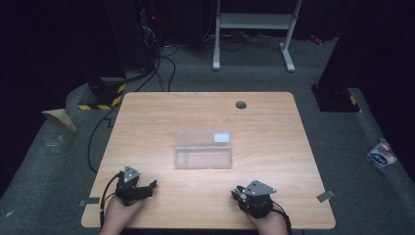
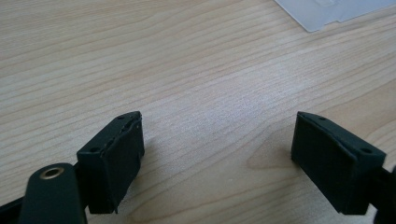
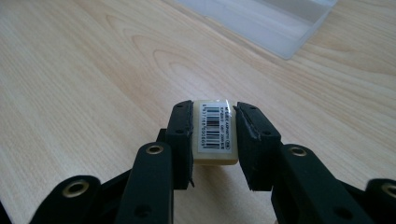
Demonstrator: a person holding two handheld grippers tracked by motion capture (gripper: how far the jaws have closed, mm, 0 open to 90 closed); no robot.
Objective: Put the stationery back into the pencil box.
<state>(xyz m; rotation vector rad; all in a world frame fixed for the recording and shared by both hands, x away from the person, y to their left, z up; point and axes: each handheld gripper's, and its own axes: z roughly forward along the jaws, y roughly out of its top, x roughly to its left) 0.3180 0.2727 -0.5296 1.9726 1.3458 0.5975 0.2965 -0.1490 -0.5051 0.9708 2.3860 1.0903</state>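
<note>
Plastic, clear and shallow, is forming the one container here: a flat transparent box [image 1: 203,149] is lying near the middle of the wooden table [image 1: 147,122], with a small white label [image 1: 221,137] showing at its far right corner. Whether anything is lying inside it is hard to tell from the high view, since the walls are see-through and the wood is showing through them. One frosted corner of it is poking into the top of the left gripper view [image 2: 327,11], cut off by the frame, and an edge is crossing the top of the right gripper view [image 3: 261,21].

The right gripper [image 3: 214,135] is sitting near the table's near right edge, well apart from the box, and its jaws are clamping a small cream-coloured block [image 3: 215,133] bearing a barcode sticker; the print beside the bars is too small to read, and the block's sides are hiding behind the pads. The left gripper [image 2: 217,154] is resting near the near left edge with its jaws standing wide apart over bare wood.
</note>
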